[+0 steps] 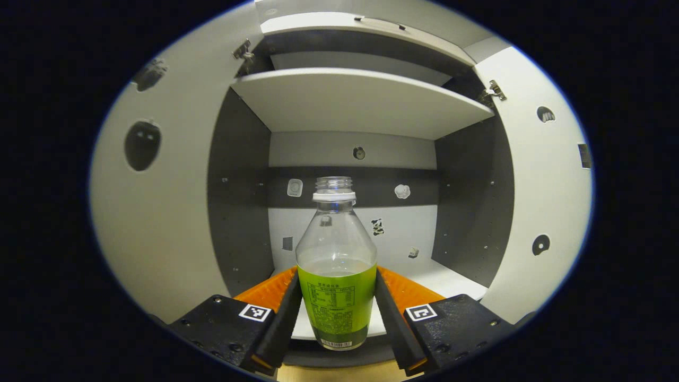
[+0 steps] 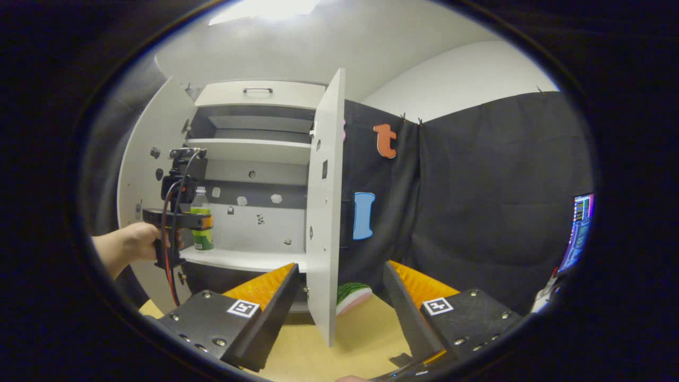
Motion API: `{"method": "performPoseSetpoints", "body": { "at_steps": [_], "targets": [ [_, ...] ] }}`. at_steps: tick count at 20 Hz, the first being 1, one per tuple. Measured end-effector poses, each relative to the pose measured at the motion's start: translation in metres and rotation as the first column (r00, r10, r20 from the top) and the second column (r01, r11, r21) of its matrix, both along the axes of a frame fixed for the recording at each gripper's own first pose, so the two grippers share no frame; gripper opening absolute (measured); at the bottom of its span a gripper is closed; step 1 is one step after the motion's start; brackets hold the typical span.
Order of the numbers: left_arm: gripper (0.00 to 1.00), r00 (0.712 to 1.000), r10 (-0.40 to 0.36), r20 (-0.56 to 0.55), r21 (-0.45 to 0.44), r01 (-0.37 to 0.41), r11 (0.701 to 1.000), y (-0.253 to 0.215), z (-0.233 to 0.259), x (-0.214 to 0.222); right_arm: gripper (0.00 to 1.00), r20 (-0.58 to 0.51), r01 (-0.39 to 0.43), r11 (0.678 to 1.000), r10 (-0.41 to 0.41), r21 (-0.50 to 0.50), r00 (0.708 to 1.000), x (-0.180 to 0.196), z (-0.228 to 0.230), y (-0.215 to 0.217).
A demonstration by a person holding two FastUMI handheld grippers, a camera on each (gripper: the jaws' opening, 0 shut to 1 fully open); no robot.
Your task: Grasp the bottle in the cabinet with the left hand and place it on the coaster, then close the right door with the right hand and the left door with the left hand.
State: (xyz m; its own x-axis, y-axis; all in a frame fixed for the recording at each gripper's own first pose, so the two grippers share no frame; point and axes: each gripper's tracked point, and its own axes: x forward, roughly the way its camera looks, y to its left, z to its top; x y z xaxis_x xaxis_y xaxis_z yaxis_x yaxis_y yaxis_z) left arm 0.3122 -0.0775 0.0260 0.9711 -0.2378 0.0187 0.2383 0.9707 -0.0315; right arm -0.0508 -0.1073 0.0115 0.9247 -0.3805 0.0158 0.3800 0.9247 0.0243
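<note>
A clear uncapped bottle [image 1: 336, 249] with a green label stands upright at the front edge of the cabinet's lower shelf [image 1: 451, 278]. My left gripper [image 1: 335, 272] is shut on it, one finger pressing each side of the label. In the right gripper view a hand [image 2: 132, 241] holds that left gripper [image 2: 204, 222] around the bottle [image 2: 201, 204]. Both doors stand open: the left door [image 1: 159, 212] and the right door [image 1: 541, 185]. My right gripper [image 2: 340, 265] is open with nothing in it, in front of the right door [image 2: 323, 212]. A watermelon-patterned coaster [image 2: 354, 294] lies on the table, partly hidden by that door.
An upper shelf [image 1: 360, 101] spans the cabinet above the bottle. A drawer front with a handle [image 2: 258, 91] tops the cabinet. The wooden table [image 2: 360, 339] runs below. A lit screen [image 2: 581, 228] stands at the far right.
</note>
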Motion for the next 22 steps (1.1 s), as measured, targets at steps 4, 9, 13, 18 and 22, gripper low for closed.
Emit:
{"method": "performPoseSetpoints", "body": {
  "at_steps": [4, 9, 13, 18, 22],
  "targets": [
    [0.77, 1.0, -0.013, -0.024, 0.024, 0.014, 1.0, 0.009, -0.021, -0.053, 0.96, -0.009, -0.049, 0.999, 0.049, 0.024, 0.999, -0.005, -0.006, 0.006],
    [0.78, 0.999, -0.018, -0.049, 0.037, 0.02, 0.999, 0.018, -0.061, -0.109, 0.96, -0.008, -0.111, 0.993, 0.112, 0.027, 0.994, -0.001, -0.011, 0.014],
    [0.77, 0.997, -0.033, -0.075, 0.0, 0.033, 0.999, 0.021, -0.104, -0.162, 0.96, -0.02, -0.146, 0.988, 0.147, 0.048, 0.989, 0.007, -0.019, 0.017],
    [0.76, 0.992, -0.029, -0.123, 0.05, 0.035, 0.998, 0.021, -0.17, -0.213, 0.96, -0.001, -0.205, 0.978, 0.205, 0.034, 0.979, 0.015, -0.017, 0.03],
    [0.78, 0.983, -0.044, -0.177, 0.067, 0.056, 0.996, 0.018, -0.221, -0.24, 0.96, 0.011, -0.238, 0.968, 0.238, 0.076, 0.971, 0.02, -0.021, 0.041]
  ]
}}
